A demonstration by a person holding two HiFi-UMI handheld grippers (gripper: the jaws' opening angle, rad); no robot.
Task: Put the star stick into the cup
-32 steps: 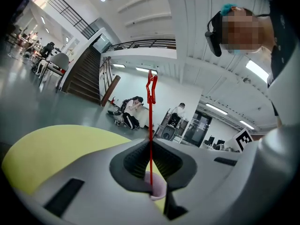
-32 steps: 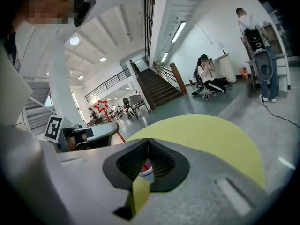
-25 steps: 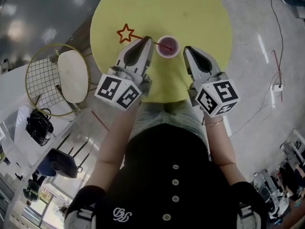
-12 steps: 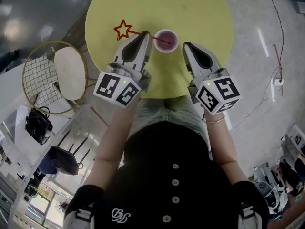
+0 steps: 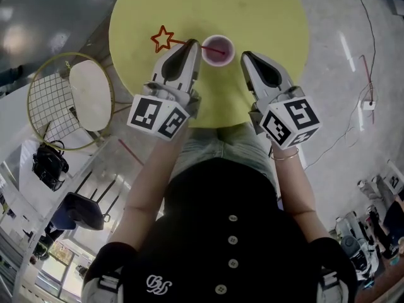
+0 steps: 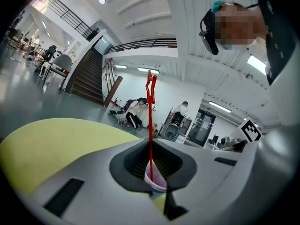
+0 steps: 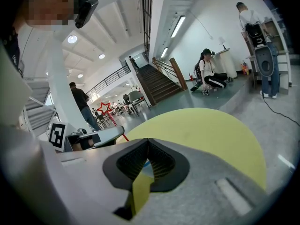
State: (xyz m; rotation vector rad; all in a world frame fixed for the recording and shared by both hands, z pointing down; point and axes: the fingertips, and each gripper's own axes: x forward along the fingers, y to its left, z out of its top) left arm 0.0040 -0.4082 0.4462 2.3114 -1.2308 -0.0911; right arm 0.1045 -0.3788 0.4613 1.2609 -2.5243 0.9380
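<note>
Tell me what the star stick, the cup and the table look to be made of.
The star stick is a thin, stiff red rod with an outline star, likely plastic or coated wire. The cup has a pale pinkish wall and thin rim, so it is probably plastic. The table has a flat, even yellow top; painted or laminated, I cannot tell which.

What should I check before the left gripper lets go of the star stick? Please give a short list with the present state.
1. Left gripper shut on the stick: ok.
2. Stick's lower end inside the cup: ok.
3. Cup upright on the table: ok.
4. Right gripper apart from the cup, shut and empty: ok.
5. Stick will rest in the cup once released: cannot tell; it leans far out to the left.
</note>
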